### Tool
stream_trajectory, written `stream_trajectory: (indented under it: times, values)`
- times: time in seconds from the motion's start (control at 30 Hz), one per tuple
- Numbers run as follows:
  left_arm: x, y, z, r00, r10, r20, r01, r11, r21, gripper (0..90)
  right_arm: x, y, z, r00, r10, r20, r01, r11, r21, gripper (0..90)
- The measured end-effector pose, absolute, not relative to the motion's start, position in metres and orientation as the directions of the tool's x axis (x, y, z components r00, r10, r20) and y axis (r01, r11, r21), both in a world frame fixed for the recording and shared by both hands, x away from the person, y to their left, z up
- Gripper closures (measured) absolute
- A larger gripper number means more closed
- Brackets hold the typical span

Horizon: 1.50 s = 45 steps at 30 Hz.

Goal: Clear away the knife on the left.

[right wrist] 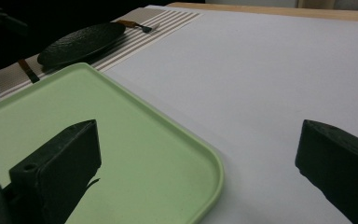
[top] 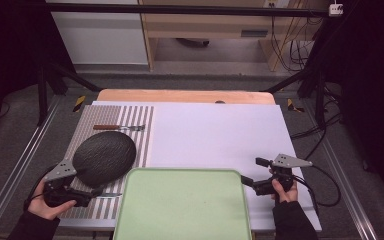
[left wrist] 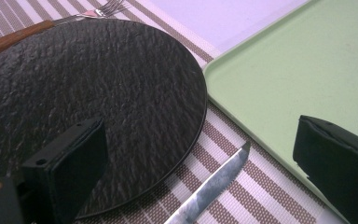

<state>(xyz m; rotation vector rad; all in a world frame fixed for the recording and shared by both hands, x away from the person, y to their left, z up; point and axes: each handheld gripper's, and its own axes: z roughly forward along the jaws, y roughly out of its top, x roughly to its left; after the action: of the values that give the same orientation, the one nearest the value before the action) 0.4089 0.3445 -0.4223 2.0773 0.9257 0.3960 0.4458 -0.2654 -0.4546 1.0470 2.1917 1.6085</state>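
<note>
Both tongs gape apart: the left tongs [top: 96, 192] straddle the steel table knife [left wrist: 209, 187] on the striped placemat [top: 141, 120], the right tongs [top: 250, 172] flank the pale green tray's [top: 180, 205] corner. Beyond lies the round black slate plate [top: 105, 157], then the wooden-handled fork [top: 117, 127].

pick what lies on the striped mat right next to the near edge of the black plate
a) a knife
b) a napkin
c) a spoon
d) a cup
a: a knife lies on the striped mat beside the black plate, between the open jaws of the left gripper.
</note>
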Motion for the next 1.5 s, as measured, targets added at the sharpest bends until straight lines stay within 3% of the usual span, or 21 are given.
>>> stream_trajectory:
  times: [0.87, 1.17, 1.5]
  values:
    - [0.398, 0.379, -0.436, 0.666, 0.746, -0.008, 0.556, -0.49, 0.672, 8.6, 0.446, -0.265, -0.455, -0.718, 0.66, 0.221, 0.409, 0.144, 0.901, 0.7]
    - [0.405, 0.38, -0.449, 0.67, 0.742, 0.001, 0.586, -0.529, 0.614, 17.6, 0.446, -0.265, -0.455, -0.718, 0.659, 0.222, 0.411, 0.145, 0.9, 0.7]
    - [0.409, 0.381, -0.457, 0.704, 0.71, -0.006, 0.583, -0.573, 0.576, 34.9, 0.446, -0.265, -0.455, -0.718, 0.66, 0.222, 0.411, 0.144, 0.9, 0.7]
